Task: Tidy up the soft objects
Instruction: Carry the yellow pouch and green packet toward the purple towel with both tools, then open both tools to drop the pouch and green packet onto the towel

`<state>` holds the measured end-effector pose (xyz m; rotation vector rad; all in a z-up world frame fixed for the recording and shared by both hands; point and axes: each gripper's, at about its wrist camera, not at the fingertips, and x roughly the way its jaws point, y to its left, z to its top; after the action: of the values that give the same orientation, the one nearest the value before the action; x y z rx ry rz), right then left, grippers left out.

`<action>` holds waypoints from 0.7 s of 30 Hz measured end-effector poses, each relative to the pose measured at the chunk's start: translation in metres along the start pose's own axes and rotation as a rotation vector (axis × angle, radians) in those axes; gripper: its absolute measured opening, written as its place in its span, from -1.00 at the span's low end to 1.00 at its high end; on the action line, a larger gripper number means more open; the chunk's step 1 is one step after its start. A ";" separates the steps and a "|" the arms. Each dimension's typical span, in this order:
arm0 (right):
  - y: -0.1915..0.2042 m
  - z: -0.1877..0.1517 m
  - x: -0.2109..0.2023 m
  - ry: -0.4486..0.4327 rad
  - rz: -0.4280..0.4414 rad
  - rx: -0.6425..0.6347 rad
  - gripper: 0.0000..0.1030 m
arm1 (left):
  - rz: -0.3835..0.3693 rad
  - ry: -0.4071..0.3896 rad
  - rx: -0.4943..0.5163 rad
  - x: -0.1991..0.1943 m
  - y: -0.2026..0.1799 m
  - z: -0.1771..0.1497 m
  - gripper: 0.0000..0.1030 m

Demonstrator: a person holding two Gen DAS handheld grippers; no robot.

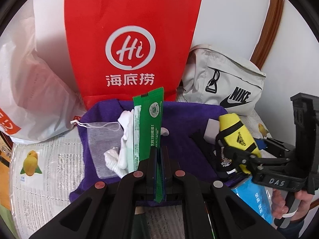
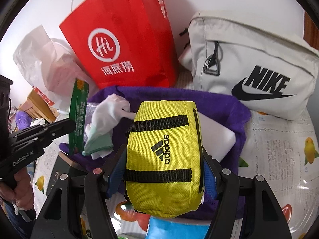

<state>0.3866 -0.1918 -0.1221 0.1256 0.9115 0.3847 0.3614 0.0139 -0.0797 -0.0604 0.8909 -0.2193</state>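
My left gripper [image 1: 158, 153] is shut on a long green packet [image 1: 148, 123] and holds it upright above the purple towel [image 1: 189, 119]; the packet also shows in the right wrist view [image 2: 78, 117]. My right gripper [image 2: 163, 159] is shut on a yellow Adidas pouch [image 2: 163, 159] and holds it above the towel [image 2: 219, 103]; the pouch shows in the left wrist view [image 1: 239, 137] too. White crumpled cloths [image 1: 121, 153] and a mesh drawstring bag [image 1: 103, 139] lie on the towel. A white foam block [image 2: 217, 137] lies behind the pouch.
A red paper bag [image 1: 129, 45] stands at the back, a white plastic bag [image 1: 30, 91] to its left, a grey Nike bag [image 2: 249, 69] to its right. A blue packet [image 1: 257, 199] lies near the front. Printed newspaper sheet [image 1: 39, 169] covers the table.
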 end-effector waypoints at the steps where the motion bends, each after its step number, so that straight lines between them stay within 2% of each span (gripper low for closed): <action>1: 0.000 0.000 0.003 0.005 0.002 0.002 0.30 | -0.006 0.008 0.005 0.004 -0.002 0.001 -0.92; 12: -0.005 -0.004 0.034 0.106 -0.006 0.017 0.32 | -0.018 0.082 -0.004 0.039 -0.004 -0.004 -0.92; 21: -0.011 -0.004 0.040 0.118 0.015 0.042 0.36 | -0.023 0.133 -0.021 0.064 -0.005 -0.003 -0.91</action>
<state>0.4085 -0.1869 -0.1576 0.1494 1.0357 0.3904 0.3972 -0.0050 -0.1297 -0.0766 1.0258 -0.2374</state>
